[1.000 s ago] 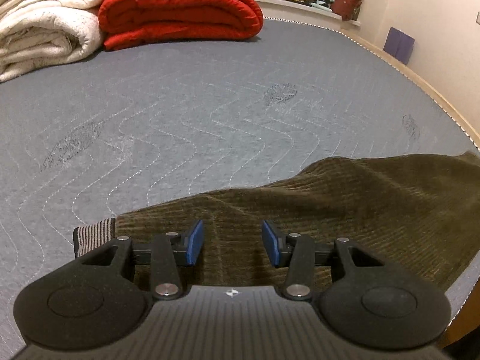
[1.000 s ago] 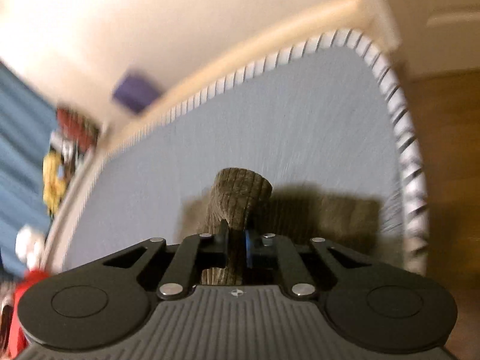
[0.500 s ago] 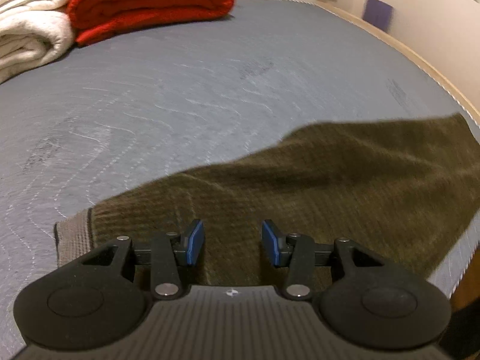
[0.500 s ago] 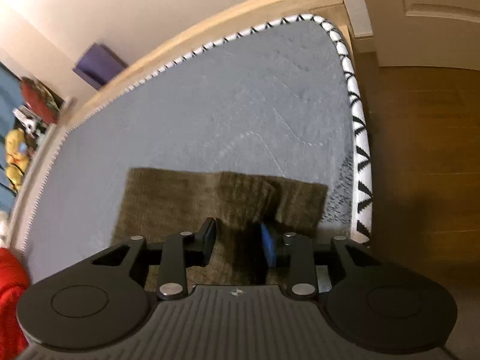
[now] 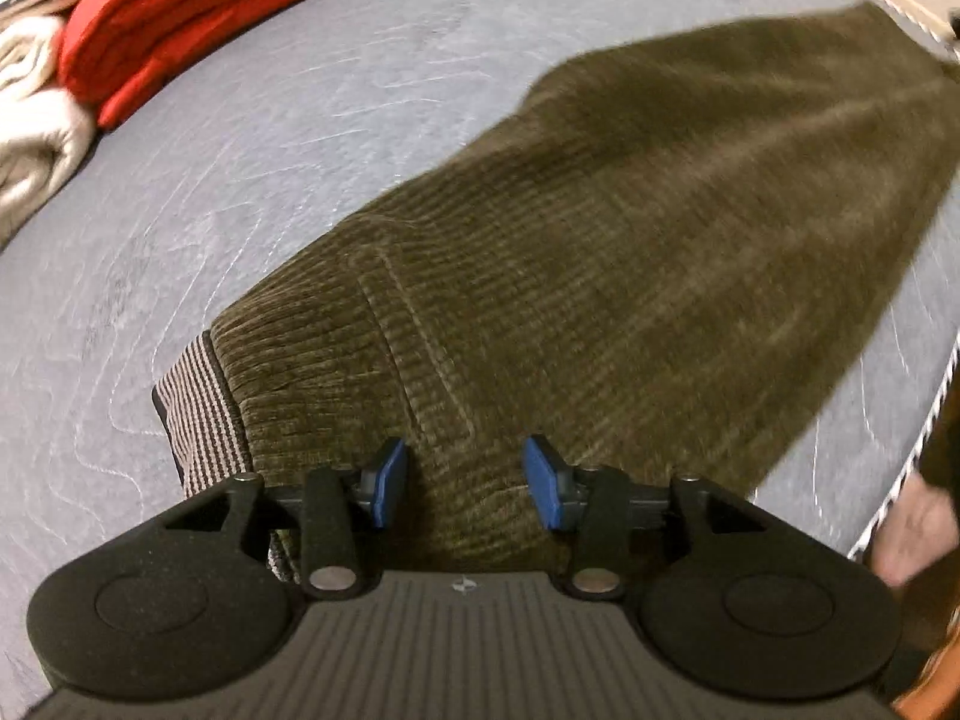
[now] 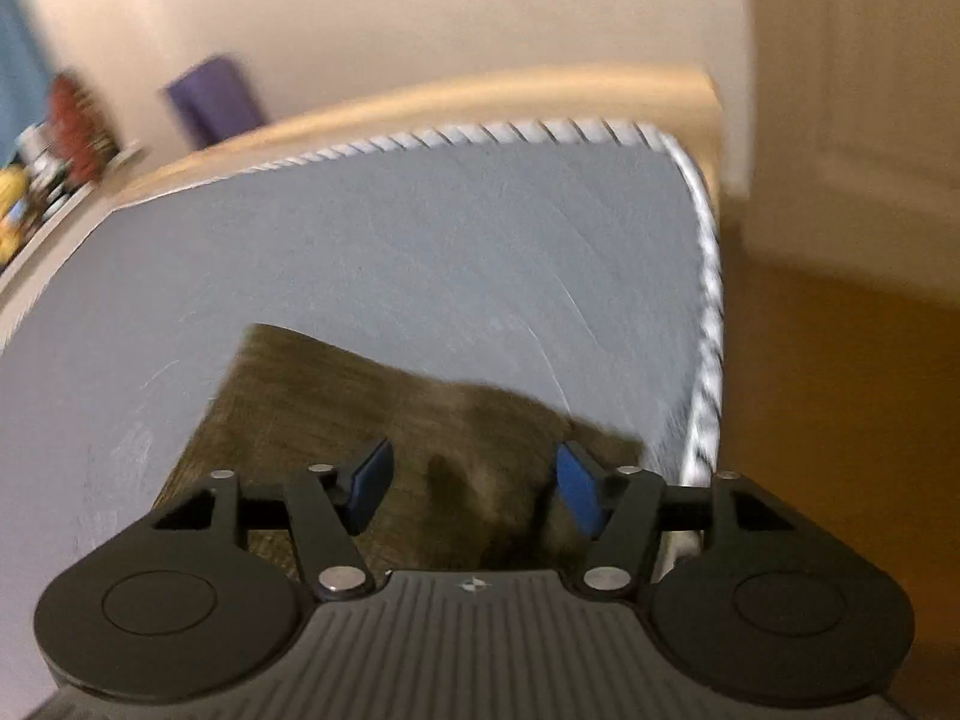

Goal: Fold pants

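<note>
Olive-brown corduroy pants (image 5: 600, 228) lie flat on the grey mattress (image 5: 240, 180), stretching from the striped waistband lining (image 5: 201, 414) near me to the legs at the far right. My left gripper (image 5: 465, 483) is open and empty just above the waist end, near a back pocket seam. In the right wrist view the leg end of the pants (image 6: 384, 414) lies near the mattress corner. My right gripper (image 6: 474, 489) is open above it, holding nothing.
A folded red blanket (image 5: 198, 6) and a cream blanket (image 5: 30, 120) lie at the far left of the mattress. The mattress edge with striped piping (image 6: 708, 312) drops to a wooden floor (image 6: 840, 390). A hand (image 5: 918, 534) shows at the right edge.
My right gripper opened and let go of the pant leg, which now lies flat. My left gripper rose and tilted down over the waist end, staying open.
</note>
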